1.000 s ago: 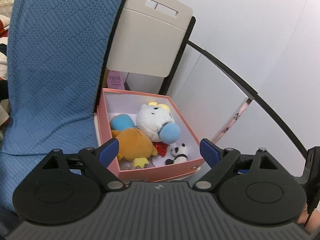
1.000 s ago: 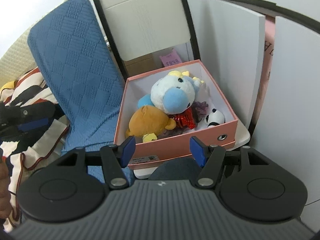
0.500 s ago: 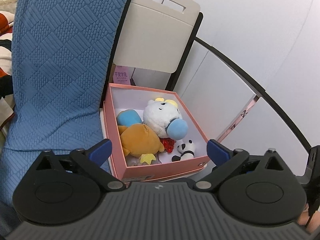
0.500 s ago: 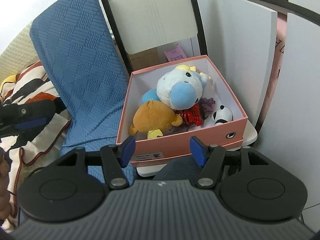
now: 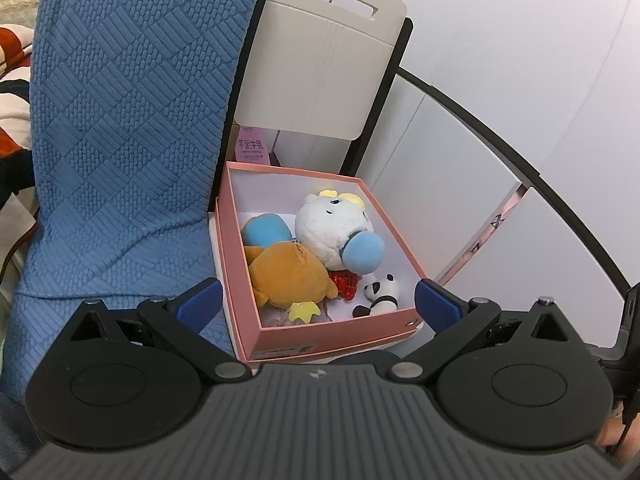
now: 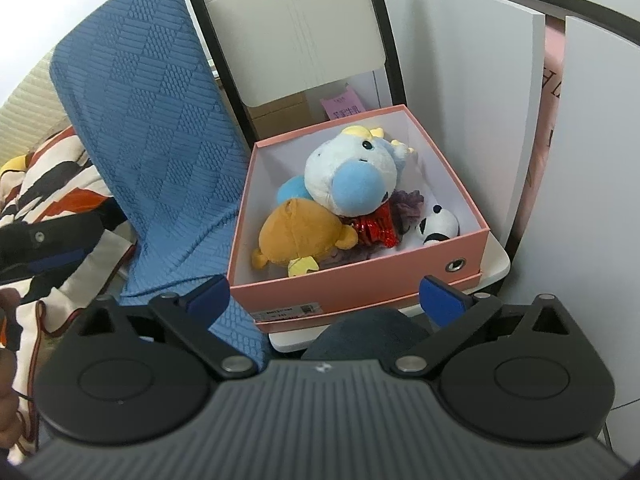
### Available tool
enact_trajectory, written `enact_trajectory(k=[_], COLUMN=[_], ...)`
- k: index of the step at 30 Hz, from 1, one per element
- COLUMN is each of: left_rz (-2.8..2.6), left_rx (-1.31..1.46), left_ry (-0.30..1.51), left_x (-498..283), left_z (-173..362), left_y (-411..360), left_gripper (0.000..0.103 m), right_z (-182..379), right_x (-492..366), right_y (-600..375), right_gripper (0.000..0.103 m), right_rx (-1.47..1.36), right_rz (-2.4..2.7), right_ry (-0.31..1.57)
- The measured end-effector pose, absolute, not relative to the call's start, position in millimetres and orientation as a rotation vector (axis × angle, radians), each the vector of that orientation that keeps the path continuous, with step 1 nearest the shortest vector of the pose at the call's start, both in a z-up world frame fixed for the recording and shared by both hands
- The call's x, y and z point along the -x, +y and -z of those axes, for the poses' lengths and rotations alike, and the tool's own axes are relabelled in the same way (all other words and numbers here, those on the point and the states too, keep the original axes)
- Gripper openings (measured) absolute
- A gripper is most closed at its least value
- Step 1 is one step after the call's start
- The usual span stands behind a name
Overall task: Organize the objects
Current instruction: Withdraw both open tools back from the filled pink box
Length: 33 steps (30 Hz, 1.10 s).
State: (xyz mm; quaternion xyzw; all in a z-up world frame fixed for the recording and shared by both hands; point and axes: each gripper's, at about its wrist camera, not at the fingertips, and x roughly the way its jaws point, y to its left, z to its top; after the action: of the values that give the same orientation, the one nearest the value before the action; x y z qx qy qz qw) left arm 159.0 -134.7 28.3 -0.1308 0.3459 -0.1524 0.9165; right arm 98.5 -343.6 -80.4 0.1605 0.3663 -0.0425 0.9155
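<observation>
A pink open box (image 5: 332, 336) (image 6: 360, 284) holds several soft toys. Among them are a white plush with a blue snout (image 5: 334, 228) (image 6: 348, 172), an orange plush (image 5: 288, 276) (image 6: 296, 232), a small panda (image 5: 380, 290) (image 6: 438, 226) and a shiny red piece (image 6: 376, 230). My left gripper (image 5: 318, 300) hangs just in front of the box, open wide and holding nothing. My right gripper (image 6: 326, 297) is also short of the box's front wall. Its jaws are opening with nothing between them.
The box stands on a white chair seat (image 6: 496, 264) with a beige chair back (image 5: 320, 68) behind it. A blue quilted cover (image 5: 120, 120) hangs close on the left, white panels (image 5: 520, 240) on the right. A striped blanket (image 6: 48, 184) lies far left. A dark knee (image 6: 368, 328) is below the box.
Both grippers' jaws have spread wider, the right one most in the last half second. Neither hand has shifted much, and the toys lie as before.
</observation>
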Motion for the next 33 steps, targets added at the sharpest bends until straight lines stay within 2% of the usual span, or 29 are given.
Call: enact_trajectory(k=[33], left_rz=[0.332], left_rx=[0.294], left_ry=[0.74], left_x=[-157.7], left_z=[-24.6], left_y=[-134.3], left_gripper=[0.103], right_z=[83.5], right_x=[-97.8], right_y=[-338.0], right_gripper=[0.103], right_rx=[-0.351], right_rz=[0.063], right_ry=[0.801])
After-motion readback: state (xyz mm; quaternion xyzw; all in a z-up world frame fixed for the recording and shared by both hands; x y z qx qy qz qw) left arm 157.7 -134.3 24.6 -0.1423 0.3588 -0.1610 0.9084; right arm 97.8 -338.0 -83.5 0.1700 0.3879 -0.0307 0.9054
